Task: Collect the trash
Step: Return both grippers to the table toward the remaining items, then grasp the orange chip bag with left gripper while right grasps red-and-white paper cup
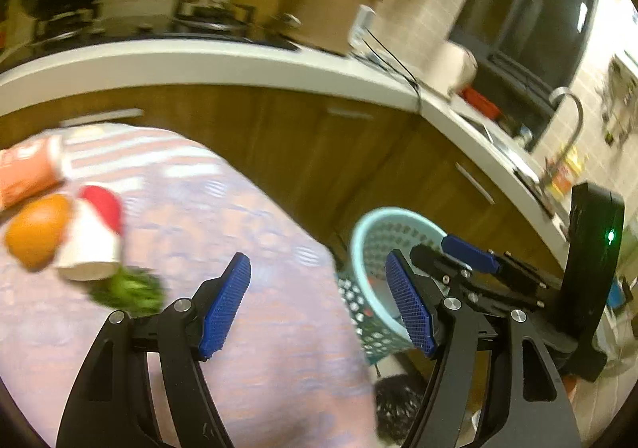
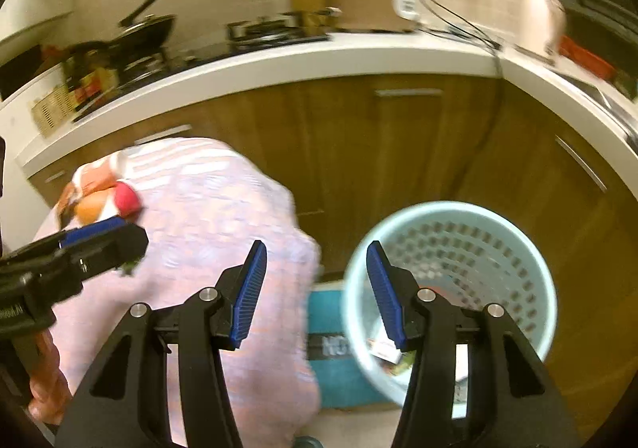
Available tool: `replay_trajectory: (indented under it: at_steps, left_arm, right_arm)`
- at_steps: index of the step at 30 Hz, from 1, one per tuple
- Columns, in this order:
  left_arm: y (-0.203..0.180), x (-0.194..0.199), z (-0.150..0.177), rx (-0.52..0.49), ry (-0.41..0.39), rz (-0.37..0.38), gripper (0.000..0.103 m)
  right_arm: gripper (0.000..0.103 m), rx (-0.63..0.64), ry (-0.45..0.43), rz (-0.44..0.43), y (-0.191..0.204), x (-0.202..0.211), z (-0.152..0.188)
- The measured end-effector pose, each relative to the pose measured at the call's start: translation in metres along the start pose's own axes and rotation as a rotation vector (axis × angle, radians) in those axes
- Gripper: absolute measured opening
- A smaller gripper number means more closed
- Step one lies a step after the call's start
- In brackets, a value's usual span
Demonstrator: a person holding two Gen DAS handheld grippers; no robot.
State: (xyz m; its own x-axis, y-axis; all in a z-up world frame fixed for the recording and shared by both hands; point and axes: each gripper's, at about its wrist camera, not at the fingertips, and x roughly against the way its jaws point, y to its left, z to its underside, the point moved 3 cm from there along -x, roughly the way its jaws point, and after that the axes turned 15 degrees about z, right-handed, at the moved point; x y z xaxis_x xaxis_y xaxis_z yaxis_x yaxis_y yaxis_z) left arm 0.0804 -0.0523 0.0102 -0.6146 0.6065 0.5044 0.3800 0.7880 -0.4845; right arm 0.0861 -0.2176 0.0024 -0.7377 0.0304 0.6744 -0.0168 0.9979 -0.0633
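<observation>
Now between drops: bin (image 2: 518,248) on floor beside table (image 1: 239,228), scraps inside; right gripper (image 2: 315,288) released, empty, above rim; left gripper (image 1: 319,300) spread, empty; next, reach cup (image 1: 91,244), greens (image 1: 127,290).

The left gripper (image 1: 319,306) fills the lower middle of its own view, blue-padded fingers (image 1: 225,302) spread apart with nothing between them. The right gripper (image 2: 317,292), lower centre of its view, also stands parted and empty, pointing downward.
</observation>
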Motion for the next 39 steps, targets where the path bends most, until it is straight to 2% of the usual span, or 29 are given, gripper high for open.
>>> replay_trajectory:
  at_steps: [8, 13, 20, 23, 26, 31, 35, 37, 39]
  left_arm:
    - [0.045, 0.079, -0.011, 0.035, -0.12, -0.113, 0.069]
    - [0.082, 0.124, -0.01, 0.066, -0.173, -0.203, 0.069]
    - [0.152, 0.174, -0.006, 0.139, -0.198, -0.357, 0.069]
    - [0.187, 0.19, -0.009, 0.171, -0.209, -0.424, 0.076]
    - [0.22, 0.193, -0.017, 0.192, -0.199, -0.476, 0.078]
    - [0.262, 0.175, -0.026, 0.173, -0.124, -0.524, 0.078]
    - [0.279, 0.157, -0.024, 0.163, -0.068, -0.491, 0.078]
    - [0.283, 0.153, -0.021, 0.158, -0.068, -0.488, 0.078]
    - [0.284, 0.152, -0.021, 0.161, -0.064, -0.479, 0.071]
  right_arm:
    - [0.049, 0.11, -0.055, -0.101, 0.086, 0.017, -0.015]
    - [0.049, 0.126, -0.055, -0.162, 0.137, 0.008, -0.011]
    - [0.049, 0.147, -0.018, -0.201, 0.19, -0.018, 0.005]
    - [0.049, 0.154, -0.021, -0.205, 0.199, -0.021, 0.007]
    - [0.049, 0.161, -0.026, -0.201, 0.202, -0.023, 0.006]
    - [0.049, 0.176, -0.028, -0.187, 0.203, -0.022, 0.0]
    - [0.049, 0.193, -0.037, -0.189, 0.206, -0.015, -0.009]
    - [0.049, 0.201, -0.032, -0.197, 0.209, -0.014, -0.014]
    - [0.049, 0.204, -0.023, -0.212, 0.212, -0.015, -0.018]
